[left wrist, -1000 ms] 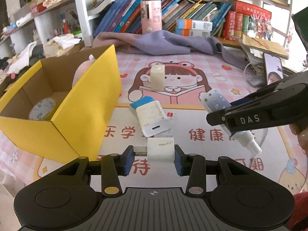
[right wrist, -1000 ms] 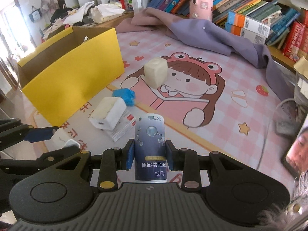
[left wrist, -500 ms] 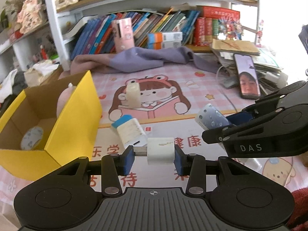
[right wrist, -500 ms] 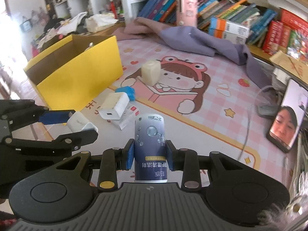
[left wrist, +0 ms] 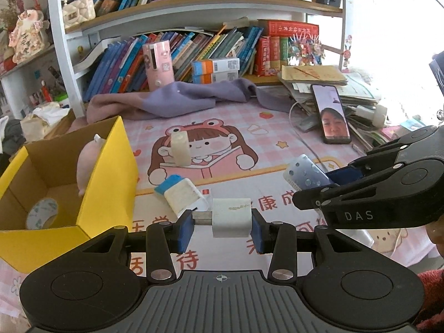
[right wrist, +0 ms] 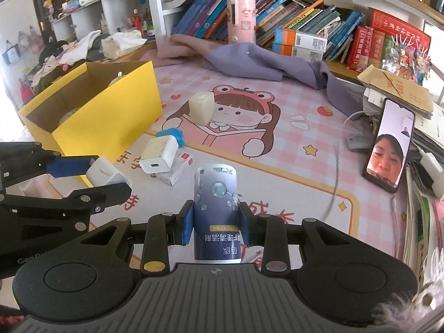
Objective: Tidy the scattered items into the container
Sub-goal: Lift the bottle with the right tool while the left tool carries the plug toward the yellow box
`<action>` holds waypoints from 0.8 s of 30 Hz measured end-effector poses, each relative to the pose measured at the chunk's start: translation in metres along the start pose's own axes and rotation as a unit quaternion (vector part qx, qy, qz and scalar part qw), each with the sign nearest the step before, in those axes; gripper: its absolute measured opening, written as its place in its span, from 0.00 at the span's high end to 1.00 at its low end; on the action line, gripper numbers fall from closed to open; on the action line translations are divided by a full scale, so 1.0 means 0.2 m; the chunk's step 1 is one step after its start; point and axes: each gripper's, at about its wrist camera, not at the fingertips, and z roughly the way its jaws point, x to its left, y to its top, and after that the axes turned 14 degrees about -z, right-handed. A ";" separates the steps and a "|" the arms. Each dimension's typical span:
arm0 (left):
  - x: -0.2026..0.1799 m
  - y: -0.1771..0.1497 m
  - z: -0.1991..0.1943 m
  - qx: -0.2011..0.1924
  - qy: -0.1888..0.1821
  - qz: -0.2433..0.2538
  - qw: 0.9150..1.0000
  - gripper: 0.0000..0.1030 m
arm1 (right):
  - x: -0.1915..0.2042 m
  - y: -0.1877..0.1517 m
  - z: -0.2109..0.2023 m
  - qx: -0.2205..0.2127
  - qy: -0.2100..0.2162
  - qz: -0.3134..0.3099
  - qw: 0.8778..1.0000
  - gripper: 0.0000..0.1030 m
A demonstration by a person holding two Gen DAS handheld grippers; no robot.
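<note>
We find the work at the carry step, both loads lifted clear of the printed pink desk mat [right wrist: 291,149]. The largest item is the yellow cardboard box [left wrist: 108,183], open-topped, standing at the mat's left edge; inside it we note a pink plush toy [left wrist: 87,163] and a roll of tape [left wrist: 41,213]. The right gripper [right wrist: 216,223] is clamped on a blue cleaner bottle [right wrist: 216,194], held crosswise between its pads. The left gripper [left wrist: 222,226] is closed on a small white charger plug [left wrist: 231,217], the right pad against its body and the left against its metal end. In our judgement the next move calls for carrying each load over the box's near wall and releasing only once above the opening.

Loose on the mat are a larger white charger [right wrist: 159,156] on a flat carton beside a blue sponge [right wrist: 172,134], and a pale cube-shaped block [right wrist: 201,108]. Behind are a purple cloth [right wrist: 249,61], a propped phone [right wrist: 388,144] and crowded bookshelves [left wrist: 194,44].
</note>
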 end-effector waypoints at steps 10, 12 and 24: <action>0.14 -0.09 -0.10 0.003 -0.030 0.002 1.000 0.60 | 0.19 -0.02 -0.05 0.009 -0.025 0.005 1.000 0.70; 0.18 -0.11 -0.14 0.002 -0.035 0.005 0.999 0.60 | 0.23 -0.03 -0.06 0.010 -0.030 0.008 0.999 0.70; 0.46 -0.25 -0.45 -0.018 -0.052 0.008 0.998 0.60 | 0.64 -0.05 -0.18 -0.002 -0.056 0.018 0.998 0.70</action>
